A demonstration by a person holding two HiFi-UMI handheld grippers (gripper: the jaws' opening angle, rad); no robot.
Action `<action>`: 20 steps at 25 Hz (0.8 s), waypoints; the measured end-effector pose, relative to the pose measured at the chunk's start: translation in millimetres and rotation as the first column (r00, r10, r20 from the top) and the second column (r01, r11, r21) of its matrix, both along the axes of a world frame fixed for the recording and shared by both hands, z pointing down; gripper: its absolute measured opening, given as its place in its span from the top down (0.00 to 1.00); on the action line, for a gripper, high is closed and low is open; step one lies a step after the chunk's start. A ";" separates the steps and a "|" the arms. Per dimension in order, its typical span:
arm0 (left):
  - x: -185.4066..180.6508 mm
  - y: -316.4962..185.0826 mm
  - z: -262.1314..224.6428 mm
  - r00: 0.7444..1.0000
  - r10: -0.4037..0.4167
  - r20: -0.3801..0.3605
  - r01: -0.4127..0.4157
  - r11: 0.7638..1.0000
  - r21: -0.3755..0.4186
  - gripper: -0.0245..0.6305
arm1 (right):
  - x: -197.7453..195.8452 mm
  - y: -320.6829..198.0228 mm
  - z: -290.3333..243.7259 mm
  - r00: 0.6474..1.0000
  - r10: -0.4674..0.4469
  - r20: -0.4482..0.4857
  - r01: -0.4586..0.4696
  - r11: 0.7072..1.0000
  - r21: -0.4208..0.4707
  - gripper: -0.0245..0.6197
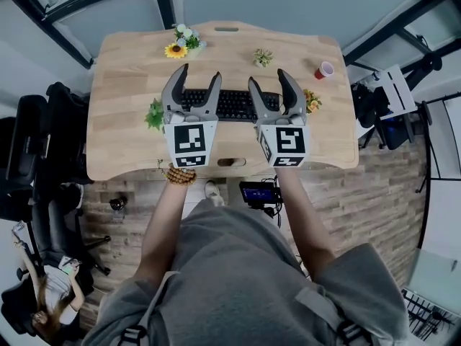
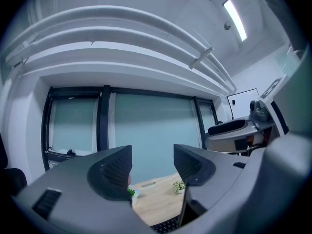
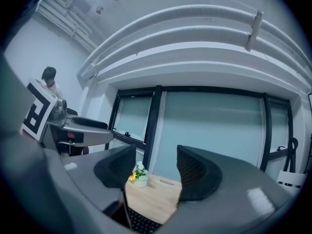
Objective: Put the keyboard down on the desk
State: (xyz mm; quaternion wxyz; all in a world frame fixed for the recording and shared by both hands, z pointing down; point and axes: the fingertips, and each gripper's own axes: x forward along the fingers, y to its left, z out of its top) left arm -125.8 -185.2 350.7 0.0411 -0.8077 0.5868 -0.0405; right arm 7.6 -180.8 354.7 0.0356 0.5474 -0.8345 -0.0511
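– Jaws on your left gripper (image 2: pixel 152 167) stand apart with nothing between the pads, only a view across the desk (image 2: pixel 156 199).
– Your right gripper (image 3: pixel 156 167) matches it: spread wide and empty.
– Below both pairs of jaws, the keyboard (image 1: pixel 234 105) lies flat on the tabletop. Its long axis runs side to side, parallel to the near edge. From your head view one end sits under each gripper. Which long side faces you, I can't tell.
– Watch its short ends. A green plant (image 1: pixel 154 114) sits just beside the left end and a small flowering plant (image 1: pixel 312 101) just beside the right. Whether either touches, I can't tell.
– Towards the far edge you have a sunflower pot (image 1: pixel 184 42) left of centre and a little potted plant (image 1: pixel 263 56) right of centre. A red cup (image 1: pixel 324 69) stands near the far right corner.
– Bare wood lies along the left edge, and in the strip between the keyboard and the near edge with its cutout (image 1: pixel 230 162).
– Beyond the far edge is frosted glass in dark frames (image 2: pixel 103 126). Office chairs (image 1: pixel 43 150) crowd your left, over wood-pattern flooring (image 1: pixel 346 200).
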 end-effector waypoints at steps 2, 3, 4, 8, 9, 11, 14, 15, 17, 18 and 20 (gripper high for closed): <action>0.6 4.8 -4.6 1.000 -0.001 -0.001 0.001 1.000 0.020 0.55 | -2.1 4.9 -1.7 1.000 0.002 0.002 -0.002 1.000 0.010 0.56; 1.2 7.0 -6.1 1.000 -0.002 0.001 0.002 1.000 0.028 0.55 | -2.9 7.0 -1.8 1.000 0.003 0.001 -0.003 1.000 0.012 0.56; 2.0 9.0 -6.8 1.000 -0.003 0.002 0.003 0.999 0.035 0.56 | -3.4 8.8 -1.3 1.000 0.003 -0.001 -0.003 1.000 0.013 0.56; 5.6 16.2 -5.5 1.000 -0.001 0.006 0.000 0.999 0.053 0.56 | -5.7 14.9 1.6 1.000 0.004 -0.002 -0.004 1.000 0.015 0.56; 6.4 17.7 -4.6 1.000 0.001 0.006 -0.002 0.998 0.056 0.57 | -6.8 16.6 2.5 1.000 0.003 -0.003 -0.003 1.000 0.015 0.57; 7.6 20.2 -2.5 1.000 0.005 0.001 -0.005 0.998 0.059 0.58 | -9.6 19.9 4.9 1.000 -0.002 -0.006 0.003 1.000 0.017 0.58; 10.1 22.7 1.2 1.000 0.006 -0.003 -0.006 0.998 0.066 0.60 | -11.3 24.6 9.5 1.000 -0.006 -0.008 0.006 1.000 0.019 0.59; 11.5 23.4 3.0 1.000 0.006 -0.001 -0.006 0.998 0.067 0.60 | -10.9 25.9 11.4 1.000 -0.004 -0.011 0.005 1.000 0.018 0.60; 14.5 25.1 7.0 1.000 0.008 0.002 -0.009 0.998 0.065 0.61 | -9.8 28.5 15.0 1.000 -0.002 -0.015 0.002 1.000 0.016 0.60; 15.8 26.2 8.7 1.000 0.010 0.003 -0.010 0.998 0.063 0.61 | -9.5 29.8 16.6 1.000 -0.002 -0.019 0.002 1.000 0.017 0.60; 17.8 29.0 12.0 1.000 0.012 0.005 -0.012 0.998 0.062 0.62 | -9.6 32.6 20.2 1.000 -0.002 -0.031 0.003 1.000 0.019 0.61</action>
